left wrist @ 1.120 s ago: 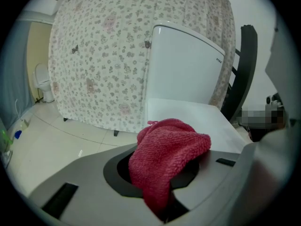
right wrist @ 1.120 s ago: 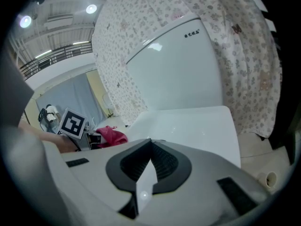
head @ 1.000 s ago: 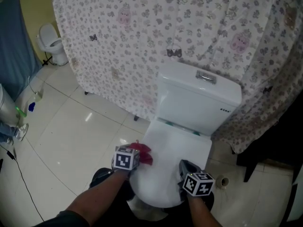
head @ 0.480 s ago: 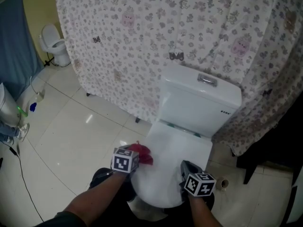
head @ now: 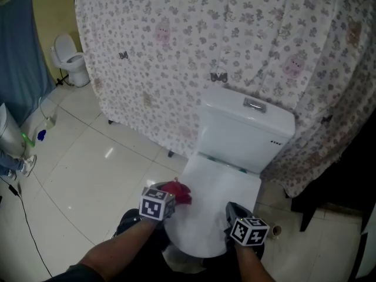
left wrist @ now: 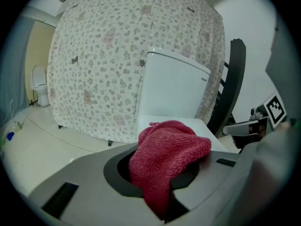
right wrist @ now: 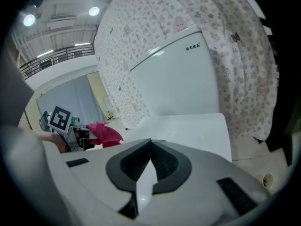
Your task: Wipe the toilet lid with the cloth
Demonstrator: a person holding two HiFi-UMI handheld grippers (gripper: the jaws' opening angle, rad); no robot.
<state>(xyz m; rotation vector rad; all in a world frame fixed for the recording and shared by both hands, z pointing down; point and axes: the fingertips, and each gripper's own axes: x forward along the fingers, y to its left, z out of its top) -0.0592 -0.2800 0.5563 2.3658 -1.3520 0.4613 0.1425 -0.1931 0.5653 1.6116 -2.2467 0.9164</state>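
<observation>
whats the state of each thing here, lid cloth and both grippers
toilet lid: down, closed
cloth: bunched, clamped between jaws, at the lid's left edge
left hand-held gripper: shut on the cloth
right hand-held gripper: shut, nothing between its jaws, by the lid's front right

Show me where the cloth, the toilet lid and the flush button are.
cloth (left wrist: pixel 165 155), left gripper view, middle of the bunched part
toilet lid (head: pixel 218 197), head view, bare middle of its top
flush button (head: pixel 254 104), head view, its centre
</observation>
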